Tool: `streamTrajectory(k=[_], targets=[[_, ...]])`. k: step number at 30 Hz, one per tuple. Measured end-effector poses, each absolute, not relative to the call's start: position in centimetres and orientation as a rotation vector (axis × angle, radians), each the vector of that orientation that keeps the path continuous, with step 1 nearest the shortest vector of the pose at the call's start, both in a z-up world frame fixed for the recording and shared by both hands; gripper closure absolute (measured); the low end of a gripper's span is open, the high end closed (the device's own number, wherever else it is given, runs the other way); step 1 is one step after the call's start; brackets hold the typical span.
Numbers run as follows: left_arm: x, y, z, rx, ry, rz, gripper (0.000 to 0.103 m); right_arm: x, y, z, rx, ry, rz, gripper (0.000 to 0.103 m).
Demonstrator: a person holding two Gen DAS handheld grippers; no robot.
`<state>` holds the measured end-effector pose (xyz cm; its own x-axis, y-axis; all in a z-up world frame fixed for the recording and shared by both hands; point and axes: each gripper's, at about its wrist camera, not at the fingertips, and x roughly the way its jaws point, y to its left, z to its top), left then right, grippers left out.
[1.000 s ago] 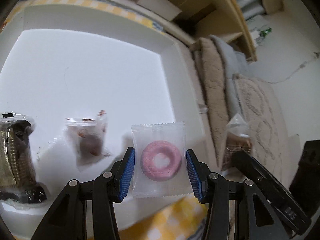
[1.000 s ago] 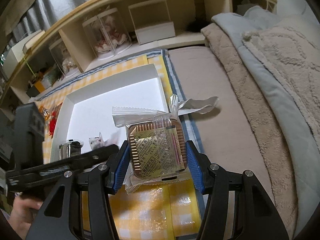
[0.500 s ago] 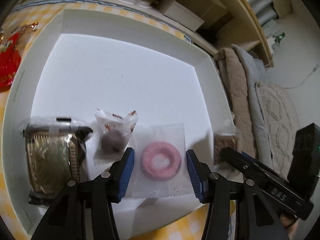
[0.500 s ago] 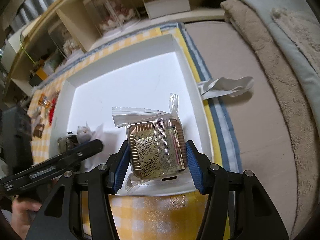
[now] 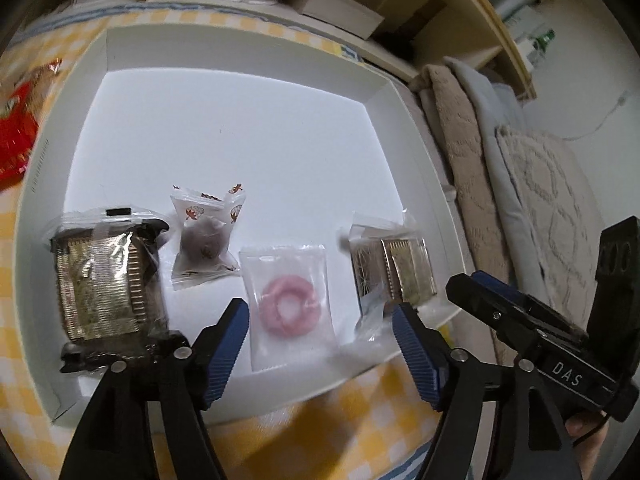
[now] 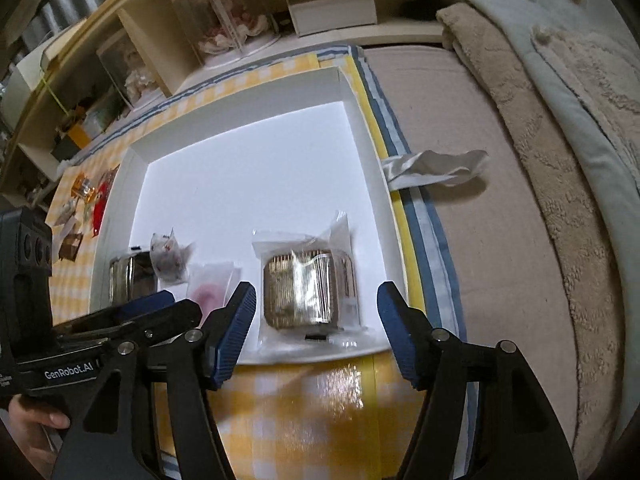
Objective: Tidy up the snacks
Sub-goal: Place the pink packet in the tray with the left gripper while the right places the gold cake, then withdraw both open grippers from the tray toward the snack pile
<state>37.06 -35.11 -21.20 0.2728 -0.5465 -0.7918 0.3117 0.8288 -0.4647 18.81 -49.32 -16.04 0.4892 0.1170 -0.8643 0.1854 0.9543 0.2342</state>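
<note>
Tongs first: the left gripper (image 5: 320, 320) is spread wide around nothing, and so is the right gripper (image 6: 316, 308). The pink ring sweet in its clear packet (image 5: 289, 300) and the gold square biscuit pack (image 6: 306, 292) lie loose in the white shallow box (image 5: 240, 52). Best to lift straight back without bumping the row. The box sits on a yellow checked cloth (image 6: 304, 412) near wooden shelves (image 6: 152, 40).

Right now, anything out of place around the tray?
Yes: a crumpled empty wrapper lies outside the tray beside its right wall, on the mat. Inside, four snacks sit in a row; the pink ring packet lies slightly tilted.
</note>
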Motion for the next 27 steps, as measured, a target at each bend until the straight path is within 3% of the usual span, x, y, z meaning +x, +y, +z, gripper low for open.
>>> streamTrajectory(k=[5,11,15,27], targets=[[35.6,-35.0,-19.5,-0.158,1.134,-0.558,0.020,17.5,-49.2,-15.6,0.325,1.054,-0.030,0.037],[33.2,-33.9,-17.0,-0.108,1.092,-0.541,0.001,16.0,-49.0,-14.4,0.301,1.022,-0.038,0.019],[31.5,-33.1,-15.5,-0.074,1.063,-0.542,0.000,15.1,-48.6,-13.3,0.283,0.997,-0.057,0.001],[27.4,-28.7,-10.1,-0.038,0.967,-0.539,0.000,13.6,-47.2,-9.8,0.253,0.950,-0.107,0.000]])
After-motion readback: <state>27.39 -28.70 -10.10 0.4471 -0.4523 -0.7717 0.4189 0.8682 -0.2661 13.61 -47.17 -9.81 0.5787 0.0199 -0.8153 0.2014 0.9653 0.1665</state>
